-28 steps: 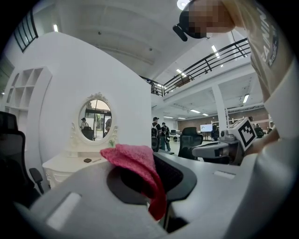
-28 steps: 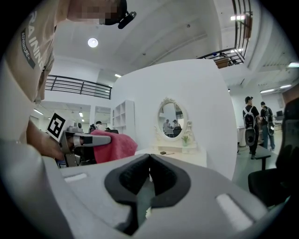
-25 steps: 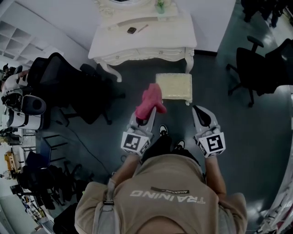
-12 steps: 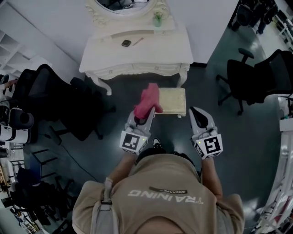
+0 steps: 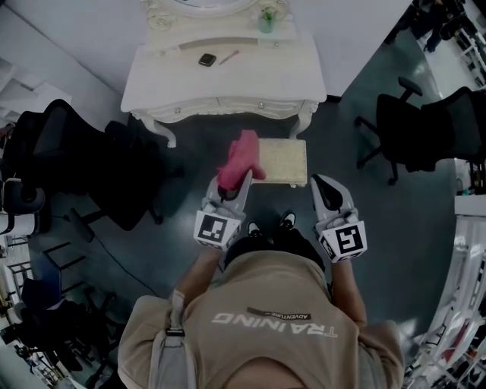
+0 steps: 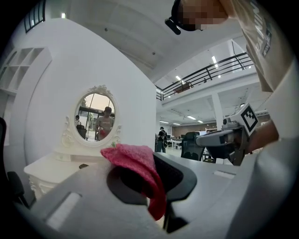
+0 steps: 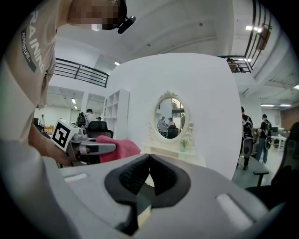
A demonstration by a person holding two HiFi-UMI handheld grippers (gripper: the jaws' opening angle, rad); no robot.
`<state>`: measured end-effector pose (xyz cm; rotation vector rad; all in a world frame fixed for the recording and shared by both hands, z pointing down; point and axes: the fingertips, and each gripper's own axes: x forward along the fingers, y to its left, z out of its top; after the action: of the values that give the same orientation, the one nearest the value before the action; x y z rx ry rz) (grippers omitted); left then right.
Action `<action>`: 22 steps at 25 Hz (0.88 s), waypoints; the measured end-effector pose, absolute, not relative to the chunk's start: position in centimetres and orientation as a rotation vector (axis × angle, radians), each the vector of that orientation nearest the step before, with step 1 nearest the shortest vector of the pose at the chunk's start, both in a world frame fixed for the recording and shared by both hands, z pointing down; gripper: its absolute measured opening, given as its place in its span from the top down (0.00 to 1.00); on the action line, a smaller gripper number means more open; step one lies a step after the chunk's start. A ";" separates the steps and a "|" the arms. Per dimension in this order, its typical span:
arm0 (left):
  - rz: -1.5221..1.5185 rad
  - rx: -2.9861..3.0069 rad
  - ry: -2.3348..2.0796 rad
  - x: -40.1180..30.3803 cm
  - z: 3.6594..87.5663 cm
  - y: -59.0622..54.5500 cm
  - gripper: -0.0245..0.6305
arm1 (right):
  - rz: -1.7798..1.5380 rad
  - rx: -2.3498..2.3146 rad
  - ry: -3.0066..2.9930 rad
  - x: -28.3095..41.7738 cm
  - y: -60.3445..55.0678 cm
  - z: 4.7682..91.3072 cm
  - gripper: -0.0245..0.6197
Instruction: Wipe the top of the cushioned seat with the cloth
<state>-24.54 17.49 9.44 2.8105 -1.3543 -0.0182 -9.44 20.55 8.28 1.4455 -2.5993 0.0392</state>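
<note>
The left hand-held gripper (image 5: 231, 188), clenched on the pink cloth (image 5: 240, 156), has come forward as the person stepped in. The cloth now overlaps the left edge of the seat (image 5: 287, 161) at centre frame, so wiping looks ready to begin. The right hand-held gripper (image 5: 325, 191) is closed on nothing. The shirt (image 5: 266, 304) reads "TRAINING" and "ADVENTURE".

In the head view, the left edge of the cushioned seat (image 5: 285, 159) is covered by the pink cloth (image 5: 241, 156). The jaw tips of the left gripper (image 5: 234, 182) are buried under the same cloth. In the left gripper view, the gap between the jaws is masked by the cloth's draped folds. The mirror (image 5: 203, 4) is cut off by the top edge of the head view. A small dark object (image 5: 206, 59) and a thin stick (image 5: 228, 56) on the dressing table (image 5: 250, 83) are too small to be identified.
</note>
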 end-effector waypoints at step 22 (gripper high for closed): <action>0.125 2.727 -1.549 -12.9 8.6 4.6 0.90 | 0.134 1.275 -2.790 1.8 4.2 10.1 0.96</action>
<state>-12.90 4.57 8.63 2.7270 -1.5490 0.1253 1.80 4.19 10.08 1.2748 -2.7896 0.1342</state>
